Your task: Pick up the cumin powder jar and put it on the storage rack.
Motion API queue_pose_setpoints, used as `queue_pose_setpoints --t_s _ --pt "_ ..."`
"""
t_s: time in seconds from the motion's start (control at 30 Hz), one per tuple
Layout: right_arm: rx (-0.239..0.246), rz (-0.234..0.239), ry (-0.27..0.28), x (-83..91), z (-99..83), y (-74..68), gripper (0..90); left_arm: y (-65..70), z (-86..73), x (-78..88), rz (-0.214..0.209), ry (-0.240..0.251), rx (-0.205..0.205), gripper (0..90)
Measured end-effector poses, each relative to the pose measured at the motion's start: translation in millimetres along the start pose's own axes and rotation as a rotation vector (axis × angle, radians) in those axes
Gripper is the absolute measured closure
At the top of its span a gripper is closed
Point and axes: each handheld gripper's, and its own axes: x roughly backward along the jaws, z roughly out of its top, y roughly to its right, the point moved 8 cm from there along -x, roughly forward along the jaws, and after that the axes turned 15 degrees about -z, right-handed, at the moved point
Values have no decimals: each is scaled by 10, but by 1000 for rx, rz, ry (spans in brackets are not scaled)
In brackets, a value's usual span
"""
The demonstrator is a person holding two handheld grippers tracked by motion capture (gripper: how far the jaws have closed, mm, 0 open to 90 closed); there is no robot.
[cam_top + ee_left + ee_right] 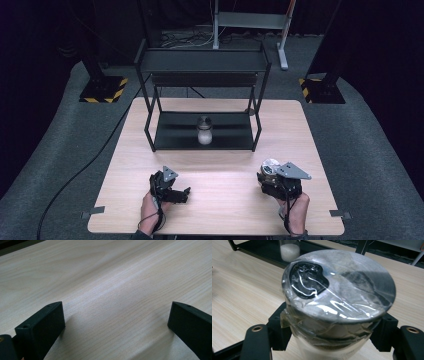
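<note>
My right gripper (272,176) is shut on a clear jar (337,297) with a grey lid wrapped in tape; both jaws press its sides just under the lid, over the table's front right. A second jar (204,130), part full of white grains with a grey lid, stands upright on the lower shelf of the black rack (165,143); its base also shows in the right gripper view (290,251). My left gripper (186,194) rests low over the front left of the table, jaws wide apart and open, with bare wood between its fingertips (47,322).
The wooden table (225,185) has metal tabs at its front corners. The rack stands at the back middle with an upper shelf (200,60). A black cable (80,170) runs over the grey carpet at the left. Two stand bases with yellow-black stripes sit behind.
</note>
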Motion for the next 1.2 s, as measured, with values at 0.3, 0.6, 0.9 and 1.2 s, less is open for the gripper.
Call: queue_pose_setpoints --t_s 0.3,0.6,0.9,1.2 --pt "7 7 -6 -113 57 -12 299 1 -2 0 0 2 -1 6" --pt "9 14 0 -195 111 -23 299 1 -2 0 -1 1 -2 8" --pt "13 23 -1 -288 173 -38 299 -1 -1 1 -1 1 -1 7" --pt "19 28 2 -393 255 -38 299 -5 1 0 -4 0 -2 7"
